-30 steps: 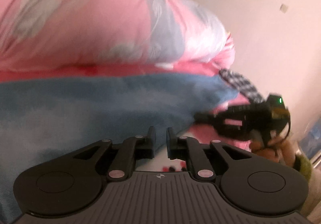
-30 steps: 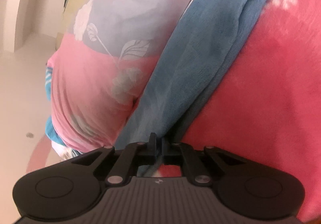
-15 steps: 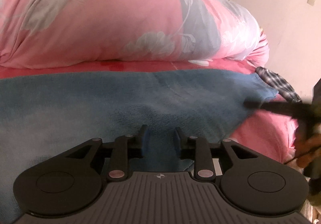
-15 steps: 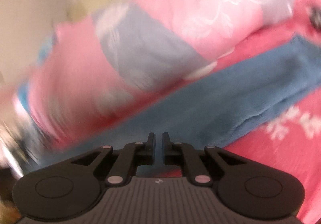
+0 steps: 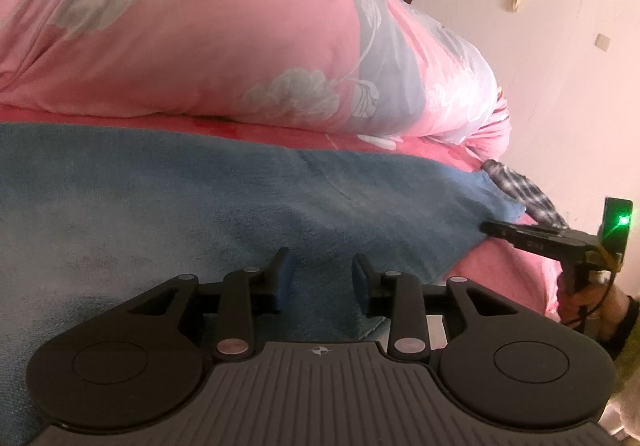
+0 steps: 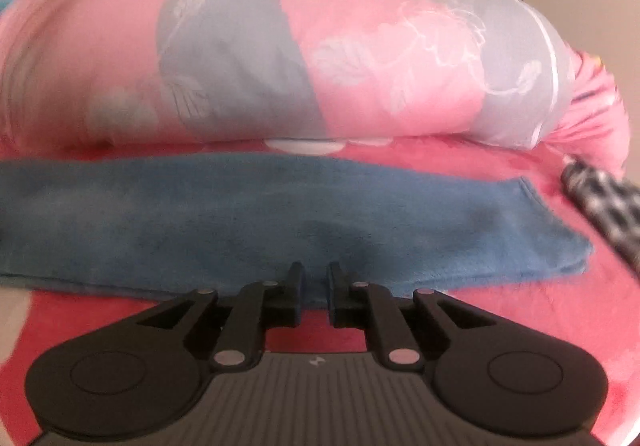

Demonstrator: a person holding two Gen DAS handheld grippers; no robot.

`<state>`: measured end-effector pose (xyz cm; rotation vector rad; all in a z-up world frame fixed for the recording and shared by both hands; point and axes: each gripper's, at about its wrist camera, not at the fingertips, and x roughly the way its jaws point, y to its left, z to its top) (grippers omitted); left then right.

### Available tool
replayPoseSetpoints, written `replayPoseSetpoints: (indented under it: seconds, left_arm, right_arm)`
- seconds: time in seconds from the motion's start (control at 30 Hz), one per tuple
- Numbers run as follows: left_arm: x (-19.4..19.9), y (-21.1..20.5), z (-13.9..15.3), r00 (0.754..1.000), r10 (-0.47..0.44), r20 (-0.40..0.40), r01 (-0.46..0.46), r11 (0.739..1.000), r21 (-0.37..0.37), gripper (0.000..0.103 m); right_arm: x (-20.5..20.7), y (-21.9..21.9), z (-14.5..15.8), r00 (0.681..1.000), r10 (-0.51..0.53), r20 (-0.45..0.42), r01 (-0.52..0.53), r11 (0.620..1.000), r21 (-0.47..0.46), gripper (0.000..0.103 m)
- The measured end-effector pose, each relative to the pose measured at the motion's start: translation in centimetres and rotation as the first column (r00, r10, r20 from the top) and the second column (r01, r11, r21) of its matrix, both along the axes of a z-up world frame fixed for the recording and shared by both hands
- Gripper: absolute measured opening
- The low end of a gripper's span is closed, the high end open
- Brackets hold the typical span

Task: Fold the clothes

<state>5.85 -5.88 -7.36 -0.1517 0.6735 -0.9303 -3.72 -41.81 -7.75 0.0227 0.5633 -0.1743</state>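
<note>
Both grippers had just let go — left gripper and right gripper stood open, empty, over the blue garment, which lay flat, 1 fold done.

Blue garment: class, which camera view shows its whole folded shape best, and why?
The right wrist view: the blue garment lies across the frame as a long strip, its far end and both long edges visible on the pink blanket. The left wrist view sits too close; the cloth fills the frame and runs off its left edge.
</note>
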Motion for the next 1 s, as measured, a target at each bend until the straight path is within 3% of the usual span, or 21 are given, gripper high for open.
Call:
replayPoseSetpoints:
  seconds: [0.2,0.33,0.43,0.53,0.7,0.87,1.0]
  left_arm:
    - [0.5,0.3,-0.1,0.999,-0.005,-0.047,0.003,0.998,-0.057,0.042]
    - [0.6,0.7,0.1,0.998,-0.003,-0.056,-0.001,0.997,-0.081,0.044]
    - [0.7,0.9,0.2,0.998,-0.001,-0.060,-0.005,0.995,-0.102,0.047]
    - [0.8,0.9,0.3,0.998,-0.004,-0.064,-0.004,0.992,-0.129,0.051]
    - [0.7,0.9,0.3,0.998,0.008,-0.057,-0.015,0.992,-0.123,0.052]
    - [0.9,1.0,0.2,0.998,0.017,-0.063,-0.025,0.993,-0.120,0.052]
    - [1.2,0.8,0.2,0.998,0.019,-0.064,-0.027,0.992,-0.121,0.052]
  right_arm:
    - [-0.2,0.6,2.6,0.999,-0.010,0.052,0.014,0.998,-0.067,0.012]
    - [1.3,-1.6,0.0,0.998,-0.061,-0.001,0.061,0.995,-0.083,0.020]
    - [-0.5,-4.0,-1.2,0.995,-0.094,0.020,0.093,0.995,0.031,0.020]
    - [-1.9,-4.3,-0.1,0.989,-0.145,0.001,0.145,0.989,0.000,0.020]
    - [-0.5,-5.2,1.7,0.987,-0.150,0.064,0.151,0.988,-0.012,0.020]
    - [0.0,-9.5,-1.5,0.980,-0.197,0.038,0.192,0.977,0.097,0.019]
    - [-1.8,-12.2,-0.7,0.952,-0.299,0.057,0.285,0.941,0.184,0.017]
